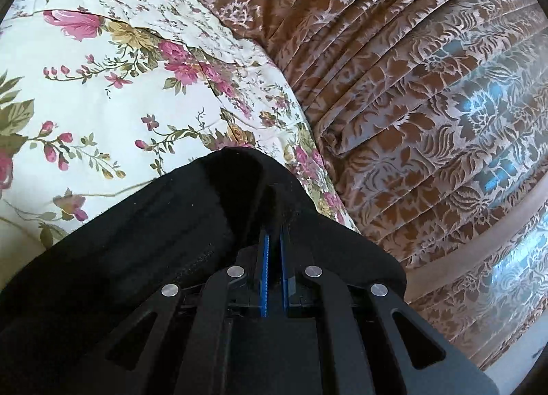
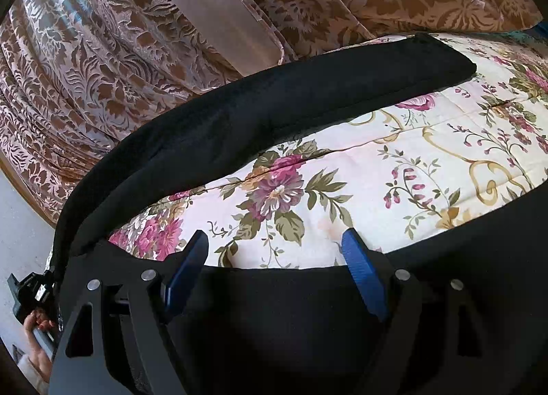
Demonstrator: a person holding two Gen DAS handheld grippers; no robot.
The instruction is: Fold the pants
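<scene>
Bed with a cream floral quilt (image 1: 102, 87), backed by a brown patterned curtain (image 1: 428, 104) that fills the right of the left wrist view and the upper left of the right wrist view.

Pants (image 2: 274, 111): black, on the quilt. Right wrist view: one leg runs as a long band from lower left up to upper right, and more black cloth covers the bottom of the frame. Left wrist view: a bunched fold (image 1: 239, 182) rises at lower centre.

Left gripper (image 1: 273, 234): blue pads together, clamped on the pants fold, cloth draped over both sides of the fingers.

Right gripper (image 2: 274, 254): fingers wide apart at the edge of the black cloth, quilt showing between the tips; nothing pinched.

A hand (image 2: 37, 326) on a handle shows at the lower left edge of the right wrist view.
</scene>
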